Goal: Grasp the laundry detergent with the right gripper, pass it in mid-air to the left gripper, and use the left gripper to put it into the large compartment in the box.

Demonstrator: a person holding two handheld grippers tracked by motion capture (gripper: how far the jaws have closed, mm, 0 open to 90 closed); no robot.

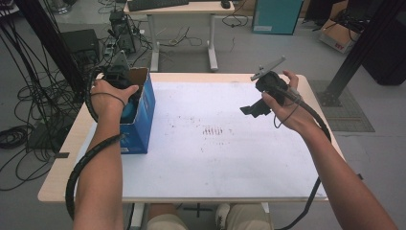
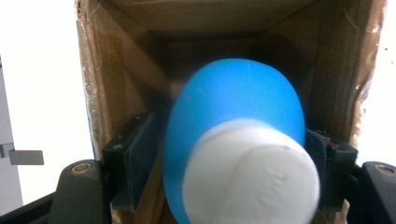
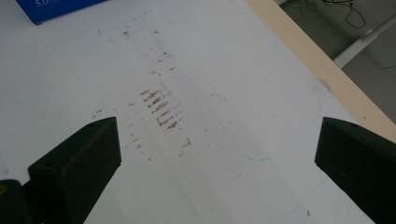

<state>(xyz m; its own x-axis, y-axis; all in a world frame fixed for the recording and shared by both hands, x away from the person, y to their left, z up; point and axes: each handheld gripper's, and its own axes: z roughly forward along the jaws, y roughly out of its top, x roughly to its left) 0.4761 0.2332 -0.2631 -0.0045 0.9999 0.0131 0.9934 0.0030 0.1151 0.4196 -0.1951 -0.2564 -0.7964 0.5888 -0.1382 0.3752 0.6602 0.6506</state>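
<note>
A blue bottle (image 2: 233, 121) with a white cap (image 2: 252, 175) sits between the jaws of my left gripper (image 2: 229, 158), which is shut on it inside the open top of a blue cardboard box (image 1: 140, 112). In the high view the left gripper (image 1: 125, 98) is held over that box at the table's left side, with a bit of the blue bottle (image 1: 129, 109) showing under the hand. My right gripper (image 1: 254, 109) is held above the right part of the white table (image 1: 215, 158), jaws wide apart with nothing between them (image 3: 217, 158).
The box's brown inner walls (image 2: 112, 79) close around the bottle. Brown smudges (image 3: 161, 109) mark the middle of the white sheet. The table's wooden edge (image 3: 322, 79) runs close on the right. Cables and equipment (image 1: 43, 96) lie on the floor at left; a desk (image 1: 182, 9) stands behind.
</note>
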